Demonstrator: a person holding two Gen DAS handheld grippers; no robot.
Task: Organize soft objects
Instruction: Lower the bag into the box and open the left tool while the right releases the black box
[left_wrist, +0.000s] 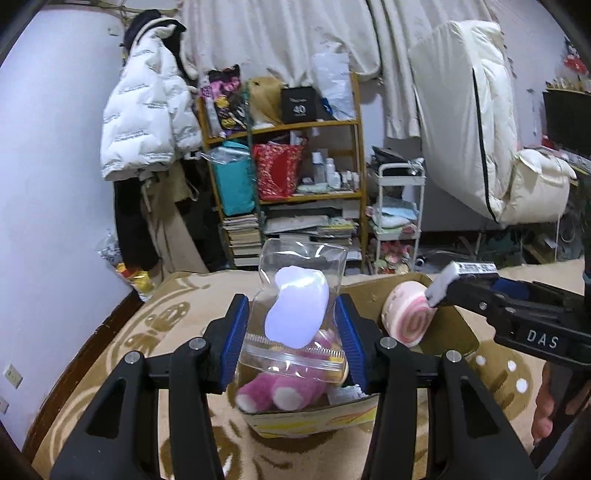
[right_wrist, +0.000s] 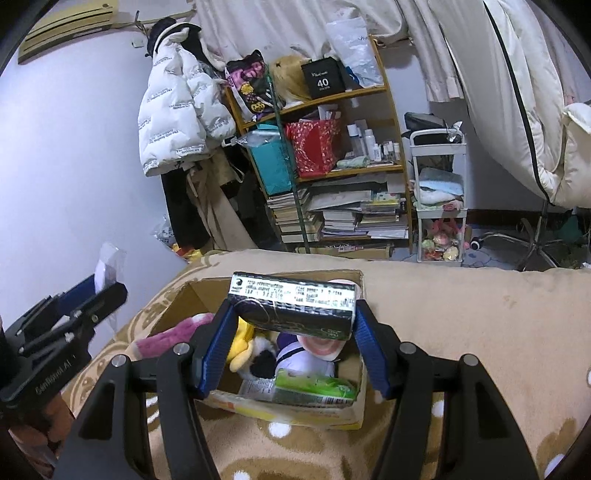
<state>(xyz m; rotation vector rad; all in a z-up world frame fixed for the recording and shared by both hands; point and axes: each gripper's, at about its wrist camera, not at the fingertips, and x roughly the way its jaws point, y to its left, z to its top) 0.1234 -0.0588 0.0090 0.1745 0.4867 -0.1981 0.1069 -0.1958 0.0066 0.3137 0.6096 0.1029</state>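
Item: clear bag (left_wrist: 295, 295), zip-top, holding a white pillow-shaped squishy (left_wrist: 297, 308). We have it in the left claw (left_wrist: 293, 332), whose blue pads press its two sides, above the near end of the box (left_wrist: 314, 424). We judge it very light, slippery on the film, and soft; it buckles where pinched. Best taken low, across the filled part or by the zip strip, not the loose top.

Item: dark pack (right_wrist: 293, 306) with a white printed label. We hold it by its ends in the right claw (right_wrist: 293, 332), over the open box (right_wrist: 295, 410). It looks light and yielding, like wrapped tissues; a firm end-to-end squeeze should do, though its film may slide.

Item: cardboard box, open, on the patterned beige blanket (right_wrist: 461, 350). Contents: pink plush (left_wrist: 275, 393), yellow plush (right_wrist: 240, 345), a pink swirl roll (left_wrist: 408, 314) at the far side, a green pack (right_wrist: 314, 389). All soft and unbreakable; we can drop them in loosely.
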